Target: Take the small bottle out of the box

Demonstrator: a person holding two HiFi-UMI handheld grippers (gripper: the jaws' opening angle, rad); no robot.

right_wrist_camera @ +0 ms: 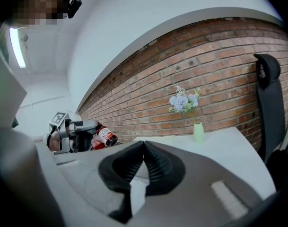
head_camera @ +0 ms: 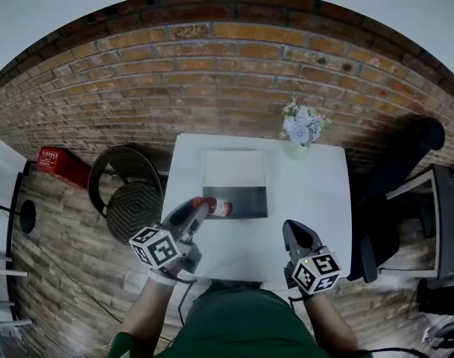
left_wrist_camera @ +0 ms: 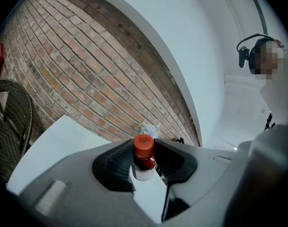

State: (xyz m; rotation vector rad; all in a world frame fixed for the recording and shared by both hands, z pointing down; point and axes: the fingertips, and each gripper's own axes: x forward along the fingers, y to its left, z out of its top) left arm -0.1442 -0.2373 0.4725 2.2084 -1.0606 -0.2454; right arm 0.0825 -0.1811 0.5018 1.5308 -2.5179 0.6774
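Left gripper (left_wrist_camera: 144,161) is grasping small bottle (left_wrist_camera: 144,151) just under red cap. Bottle is lying sideways in air by near left corner of box (head_camera: 235,171); it seems clear of box. Right gripper (right_wrist_camera: 144,148) is hovering clenched, empty. I am advising: firm grip, base turning down, lowering slowly onto table (head_camera: 316,192).

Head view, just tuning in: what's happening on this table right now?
A person works with a gripper in each hand. The left gripper is shut on the small bottle, which has a red cap, and holds it in the air by the left edge of the box on the white table. The right gripper is shut and empty, hovering over the table's near side.
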